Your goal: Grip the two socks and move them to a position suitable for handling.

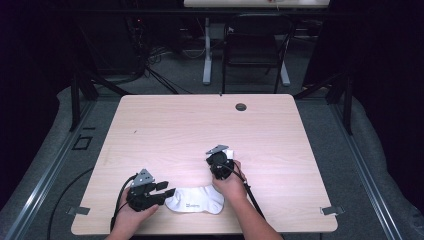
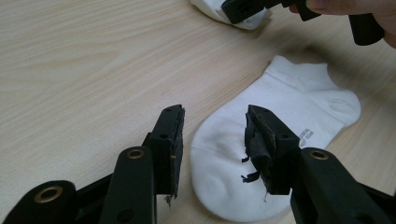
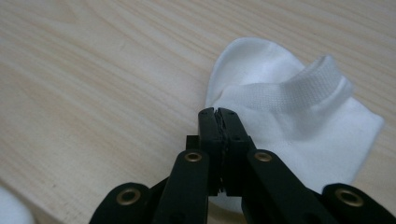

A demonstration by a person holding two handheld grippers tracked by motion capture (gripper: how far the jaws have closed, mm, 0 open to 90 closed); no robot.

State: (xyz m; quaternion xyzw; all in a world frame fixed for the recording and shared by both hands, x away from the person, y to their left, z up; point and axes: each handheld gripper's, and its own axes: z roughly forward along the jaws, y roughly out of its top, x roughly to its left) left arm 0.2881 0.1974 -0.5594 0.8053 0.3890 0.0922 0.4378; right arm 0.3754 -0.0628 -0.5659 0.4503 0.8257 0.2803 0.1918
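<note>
**Two white socks near the table's front edge**

High view: a white sock (image 1: 196, 200) lies flat near the front edge of the wooden table (image 1: 165, 130), grey lettering on it too small to read. The left hand (image 1: 131, 216) comes in from the bottom, its left gripper (image 1: 169, 190) lying low, tips at the sock's left end. The right hand (image 1: 231, 182) points the right gripper (image 1: 220, 156) away from the person, at a second sock (image 1: 228, 152) toward the table's middle.

Left gripper view: jaws spread apart over the sock's (image 2: 261, 154) rounded end — the grey print near one jaw is blurred, unreadable.

Right gripper view: jaws pressed together, tips at the edge of the folded second sock (image 3: 299, 121); whether cloth is pinched I cannot tell.
</note>
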